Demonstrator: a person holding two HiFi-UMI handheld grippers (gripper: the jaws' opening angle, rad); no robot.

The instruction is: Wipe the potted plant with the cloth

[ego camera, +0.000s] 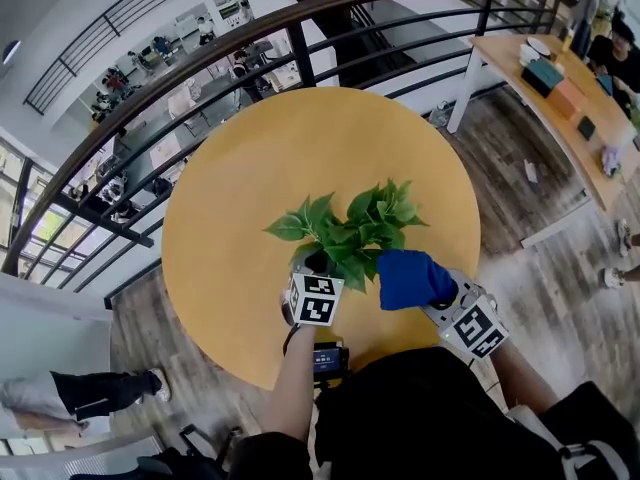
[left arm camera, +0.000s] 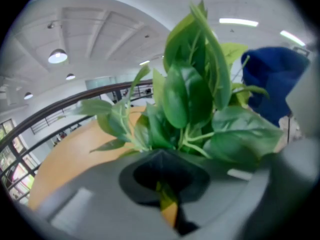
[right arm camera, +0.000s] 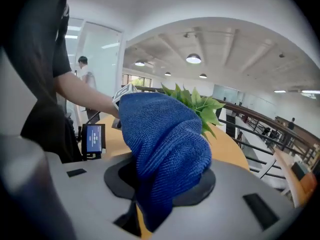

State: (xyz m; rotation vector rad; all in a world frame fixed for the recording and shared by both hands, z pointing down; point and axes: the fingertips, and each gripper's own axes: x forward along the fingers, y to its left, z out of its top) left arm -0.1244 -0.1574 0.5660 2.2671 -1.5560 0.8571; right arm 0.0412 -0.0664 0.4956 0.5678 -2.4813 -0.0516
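1. Head view: the potted plant stands on the round orange table, toward the person's side. Its broad, pointed, bright green leaves spread out on all sides. The left gripper reaches in at the plant's near base. The right gripper carries a blue cloth that touches the leaves on the right.
2. Left gripper view: the left gripper has its jaws drawn to a narrow slit with a green-yellow sliver of the plant caught in it. Glossy leaves rise just beyond, and the cloth is at the right.
3. Right gripper view: the right gripper pinches the knitted blue cloth, which bulges upward. Leaf tips show behind it.
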